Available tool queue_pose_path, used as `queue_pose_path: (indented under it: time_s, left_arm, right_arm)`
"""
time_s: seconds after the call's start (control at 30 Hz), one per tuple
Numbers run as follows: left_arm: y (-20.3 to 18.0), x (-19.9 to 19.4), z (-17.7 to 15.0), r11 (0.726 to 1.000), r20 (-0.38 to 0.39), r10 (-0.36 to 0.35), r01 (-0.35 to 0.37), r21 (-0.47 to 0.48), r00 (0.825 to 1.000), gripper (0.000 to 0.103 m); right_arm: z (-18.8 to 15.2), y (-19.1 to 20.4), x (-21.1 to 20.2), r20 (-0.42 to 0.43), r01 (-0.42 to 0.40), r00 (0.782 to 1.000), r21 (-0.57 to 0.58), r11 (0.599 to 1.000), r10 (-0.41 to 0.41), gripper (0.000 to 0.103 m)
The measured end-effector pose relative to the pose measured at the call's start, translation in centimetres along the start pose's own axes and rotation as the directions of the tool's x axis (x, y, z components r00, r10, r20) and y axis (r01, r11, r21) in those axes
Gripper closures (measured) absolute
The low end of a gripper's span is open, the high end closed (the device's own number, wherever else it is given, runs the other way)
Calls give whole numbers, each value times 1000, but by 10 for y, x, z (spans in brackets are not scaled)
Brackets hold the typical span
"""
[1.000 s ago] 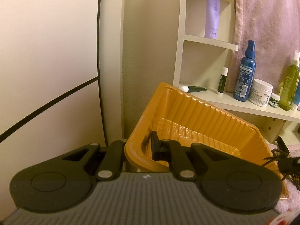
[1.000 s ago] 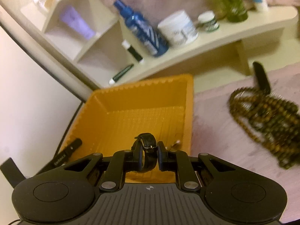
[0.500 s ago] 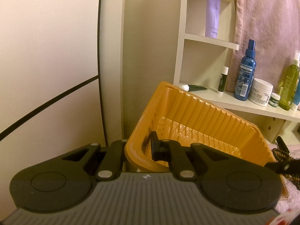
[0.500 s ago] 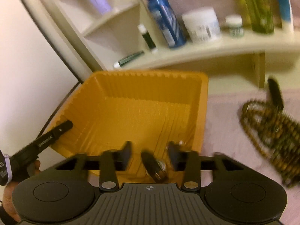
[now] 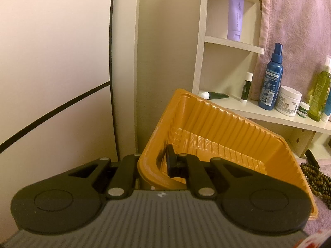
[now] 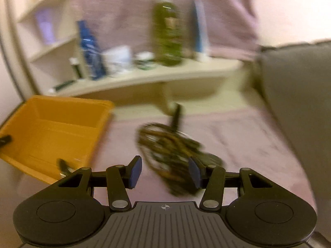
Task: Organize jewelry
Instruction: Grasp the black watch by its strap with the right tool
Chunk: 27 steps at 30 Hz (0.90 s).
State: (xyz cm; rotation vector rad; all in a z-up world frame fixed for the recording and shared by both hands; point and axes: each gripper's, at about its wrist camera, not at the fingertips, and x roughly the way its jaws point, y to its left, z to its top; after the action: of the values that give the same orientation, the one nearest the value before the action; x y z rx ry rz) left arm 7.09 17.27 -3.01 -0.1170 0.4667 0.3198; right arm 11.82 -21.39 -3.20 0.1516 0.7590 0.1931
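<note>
Where the pink cloth (image 6: 238,136) covers the surface, an orange tray (image 5: 227,124) stands at its left edge, tilted up, with its near rim pinched in the left gripper (image 5: 153,165): one finger outside the wall, the other inside against it.

Item: right gripper (image 6: 165,172), jaws spread wide, nothing between them, held over the cloth just right of the tray. Its view is blurred.

Item: small dark piece with a metal part (image 6: 63,166), lying in the tray's near right corner; too blurred to name more closely.

Item: heap of brown beads (image 6: 171,146), on the cloth to the right of the tray and apart from it, just ahead of the right gripper. A dark strap-like piece (image 6: 175,116) lies at the heap's far side.

Item: white shelf (image 5: 269,115), behind the tray, along the cloth's far edge. On it, left to right: dark green tube (image 5: 215,95) lying flat, small stick (image 5: 246,86), blue spray bottle (image 5: 272,80), white jar (image 5: 288,101), small pot (image 5: 303,109), green bottle (image 5: 319,95). A lilac tube (image 5: 235,16) stands on an upper shelf.
</note>
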Motion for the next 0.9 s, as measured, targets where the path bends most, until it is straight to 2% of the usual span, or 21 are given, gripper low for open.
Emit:
queue_pose_path:
  time_s: [0.13,0.4,0.43,0.47,0.5,0.7,0.77,0.9]
  left_arm:
    - [0,0,0,1000,-1,2,-2,3,1000,94]
    - [-1,1,2,1000,0,0,0,13,1000,93]
    - [-1,1,2,1000,0,-1,1,13,1000,93]
    - [-1,1,2,1000,0,-1,1,13,1000,94]
    - [-1,1,2,1000,0,-1,1,13,1000,94]
    - [-1,1,2,1000,0,-1,1,12,1000,94]
    - [0,1,2,1000,-2,-1,1,11,1000,93]
    - [1,1,2,1000,-4,-1,1,10,1000,93]
  right_arm:
    - [-9,-16,4,-38,41,998,34,999,-40,53]
    - [-14,-10,28,-38,86,996,5,996,-85,54]
    - [-14,-11,27,-34,88,996,0,996,-88,66]
    - [-13,-13,27,-33,83,996,-5,997,-83,68]
    - [-12,-14,25,-32,77,997,-8,997,-77,80]
    - [-8,-37,10,-30,95,995,-28,995,-96,82]
    - [-10,-48,9,-33,112,993,-13,994,-112,82]
    - [-14,-72,9,-60,97,994,36,995,-95,81]
